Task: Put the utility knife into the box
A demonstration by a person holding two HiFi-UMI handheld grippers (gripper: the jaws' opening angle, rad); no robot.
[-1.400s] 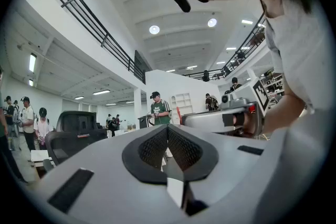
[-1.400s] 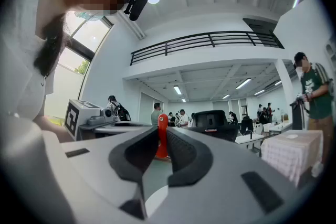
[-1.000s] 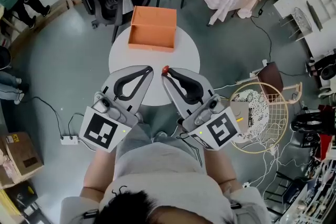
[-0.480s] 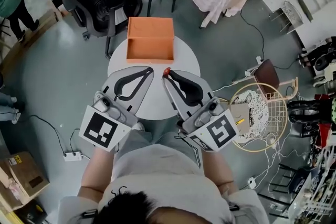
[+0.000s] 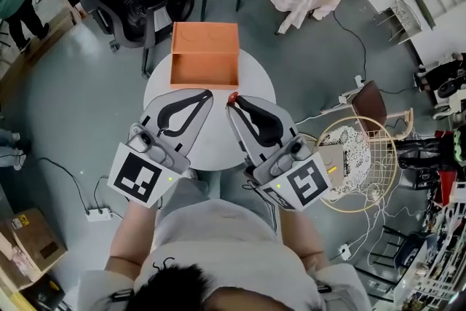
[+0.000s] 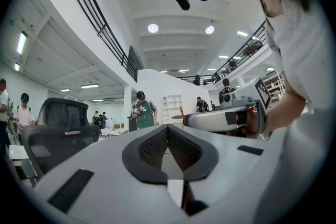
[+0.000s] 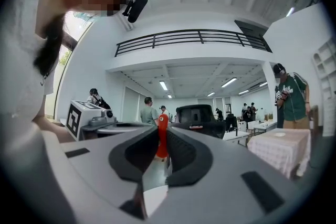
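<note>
Pinching the utility knife [image 7: 162, 136] in the tips of the right claw [image 7: 160, 159], with the jaws closed down to the width of its orange body and the knife standing upright between the pads. Holding the left claw [image 5: 208, 93] just beside it, jaws pressed fully together and gripping nothing. Hovering both over the near half of the round white counter [image 5: 212, 138], with the open orange box [image 5: 205, 58] sitting at the far edge, ahead of the tips and apart from the knife.

Judging the step in hand as the carry to the box, with the drop not yet made:

- Keeping the pinch firm, since only a short part of the knife seems to be caught between the pads.
- Moving the right claw straight forward and clearing the box's near wall before dipping.
- Lowering the knife well inside the walls, then parting the jaws only a little, letting it lie down rather than fall.
- Keeping the left claw out of the path, or resting it against the box's side, given how near the box is sitting to the counter's rim.
</note>
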